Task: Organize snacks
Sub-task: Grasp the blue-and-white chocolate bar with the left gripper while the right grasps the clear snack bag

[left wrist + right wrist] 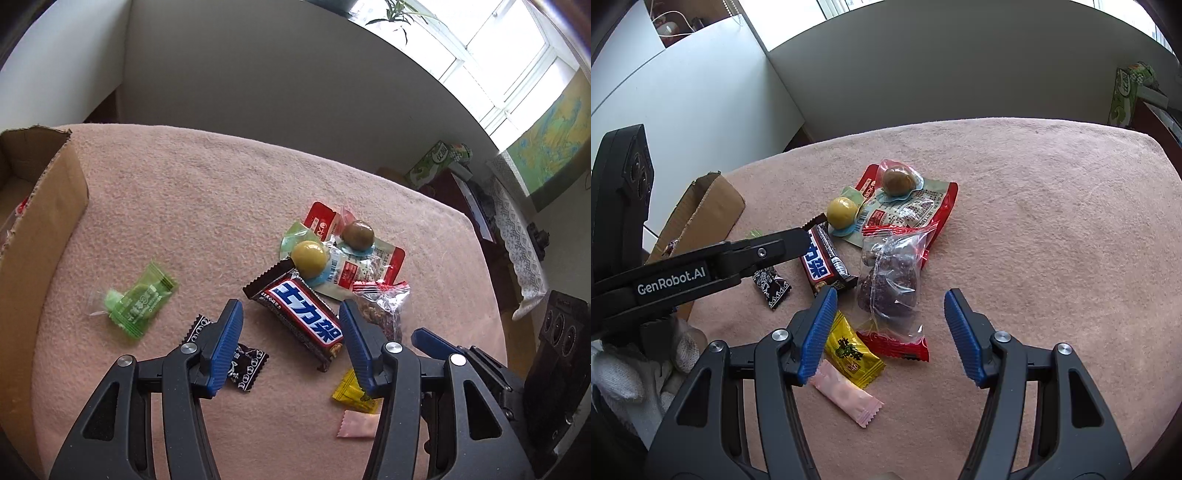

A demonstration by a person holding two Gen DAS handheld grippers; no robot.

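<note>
Snacks lie in a loose pile on a pink cloth (192,184). My left gripper (290,306) stands open above a dark chocolate bar (303,321) with blue lettering, without touching it. A black-wrapped candy (240,363) lies under its left finger and a green candy (136,302) sits apart to the left. My right gripper (891,293) is open over a clear bag of dark nuts (890,280). Near its left finger lie a yellow candy (851,350), a pink candy (846,397) and a red packet (897,345). The left gripper (798,238) reaches in from the left.
An open cardboard box (44,229) stands at the cloth's left edge. Two round sweets, yellow (309,258) and brown (357,233), rest on a red-and-white packet (365,269) behind the bar. A gloved hand (628,369) holds the left gripper. Bare cloth stretches to the right (1052,240).
</note>
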